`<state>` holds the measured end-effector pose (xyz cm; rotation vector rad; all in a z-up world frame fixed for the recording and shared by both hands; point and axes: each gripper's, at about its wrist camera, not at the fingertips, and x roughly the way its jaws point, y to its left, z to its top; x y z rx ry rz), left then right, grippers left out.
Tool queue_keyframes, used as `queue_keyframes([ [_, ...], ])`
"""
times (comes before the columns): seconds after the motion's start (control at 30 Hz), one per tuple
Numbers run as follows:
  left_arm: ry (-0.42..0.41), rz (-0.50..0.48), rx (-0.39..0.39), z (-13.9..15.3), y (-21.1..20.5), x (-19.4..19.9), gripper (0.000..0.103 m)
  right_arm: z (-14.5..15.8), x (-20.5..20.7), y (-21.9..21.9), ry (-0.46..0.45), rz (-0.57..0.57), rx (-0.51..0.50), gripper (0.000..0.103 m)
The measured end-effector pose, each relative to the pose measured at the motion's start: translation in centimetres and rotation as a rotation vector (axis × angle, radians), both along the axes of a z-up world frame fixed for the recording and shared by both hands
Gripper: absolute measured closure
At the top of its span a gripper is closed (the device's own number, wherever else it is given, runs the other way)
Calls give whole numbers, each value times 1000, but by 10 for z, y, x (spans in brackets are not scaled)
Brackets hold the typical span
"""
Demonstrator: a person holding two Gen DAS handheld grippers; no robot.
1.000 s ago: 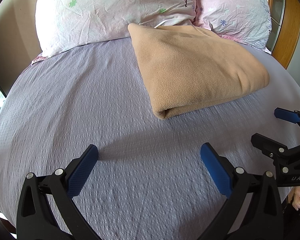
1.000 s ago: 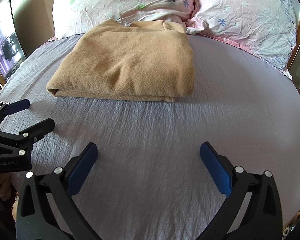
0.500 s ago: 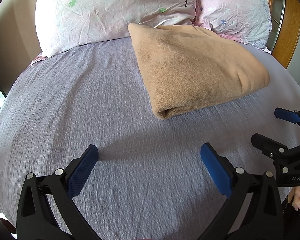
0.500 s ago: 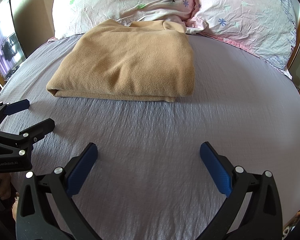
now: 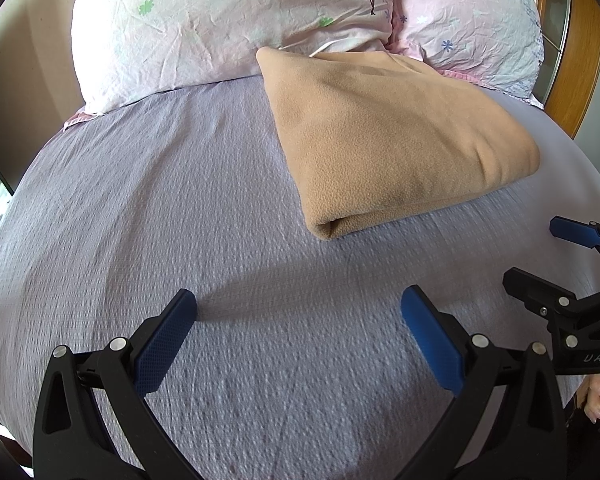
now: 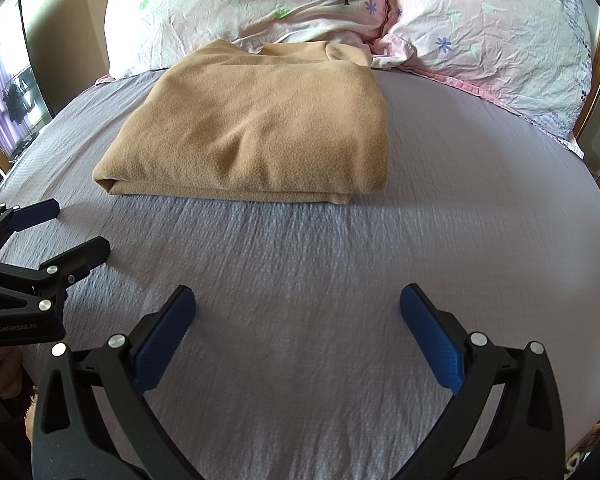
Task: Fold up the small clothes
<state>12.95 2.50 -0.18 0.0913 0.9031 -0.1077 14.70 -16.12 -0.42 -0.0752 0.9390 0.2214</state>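
Observation:
A tan fleece garment (image 5: 392, 136) lies folded into a thick rectangle on the lilac bed sheet (image 5: 180, 208), its far edge against the pillows; it also shows in the right wrist view (image 6: 260, 128). My left gripper (image 5: 298, 332) is open and empty, hovering over bare sheet in front of the garment's near-left corner. My right gripper (image 6: 298, 332) is open and empty over bare sheet in front of the garment. Each gripper shows at the edge of the other's view: the right one (image 5: 540, 256) and the left one (image 6: 80, 232), both open.
Two floral pink pillows (image 6: 292, 0) (image 6: 496, 36) stand along the head of the bed. A wooden frame (image 5: 580, 52) is at the far right. A beige wall (image 6: 60, 28) and a dark screen (image 6: 12, 108) lie to the left. Bare sheet (image 6: 480, 208) surrounds the garment.

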Motion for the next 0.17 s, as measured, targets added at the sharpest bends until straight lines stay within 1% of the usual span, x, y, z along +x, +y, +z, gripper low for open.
queue_keyframes([
  [0.17, -2, -1, 0, 0, 0, 0, 1, 0, 0, 0, 0, 1, 0, 2],
])
